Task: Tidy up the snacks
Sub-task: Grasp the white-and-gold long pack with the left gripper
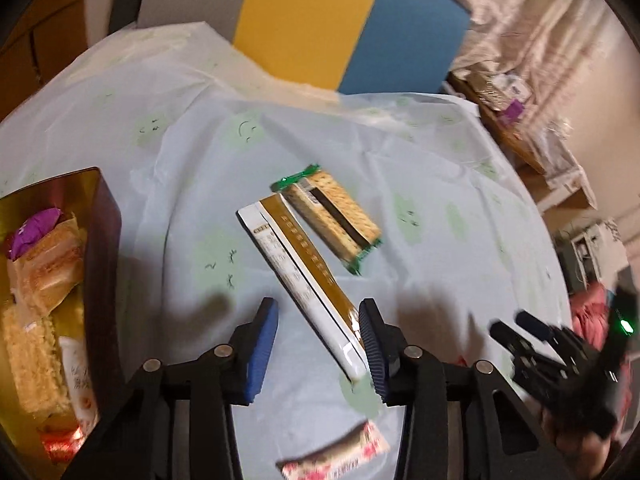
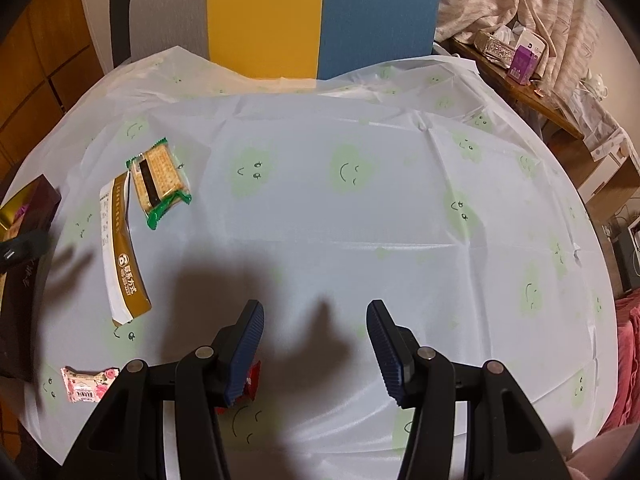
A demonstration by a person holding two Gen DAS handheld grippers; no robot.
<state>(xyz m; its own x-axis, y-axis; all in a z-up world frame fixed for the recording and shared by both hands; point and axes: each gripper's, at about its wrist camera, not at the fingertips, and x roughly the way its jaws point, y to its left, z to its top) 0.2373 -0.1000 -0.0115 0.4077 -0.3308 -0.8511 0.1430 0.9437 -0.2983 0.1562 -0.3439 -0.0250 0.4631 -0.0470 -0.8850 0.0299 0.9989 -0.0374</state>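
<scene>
Brown-and-white snack stick (image 1: 304, 280) lying between spread left claw (image 1: 320, 344) fingers, right claw (image 2: 316, 344) spread, empty

Black two-finger grippers with blue pads

Left gripper (image 1: 319, 346) and right gripper (image 2: 316, 350): ribbed blue pads (image 2: 385, 350), silver pivot screws, black angular linkages

Left claw (image 1: 318, 344) spread over long sachet (image 1: 304, 276) — cracker pack (image 1: 332, 216) beyond, snack box (image 1: 104, 216) left

Counter cloth (image 2: 320, 216), pale, green smiley print; behind it chair back (image 2: 320, 16), grey-yellow-blue; right, wooden shelf (image 2: 520, 92).
</scene>
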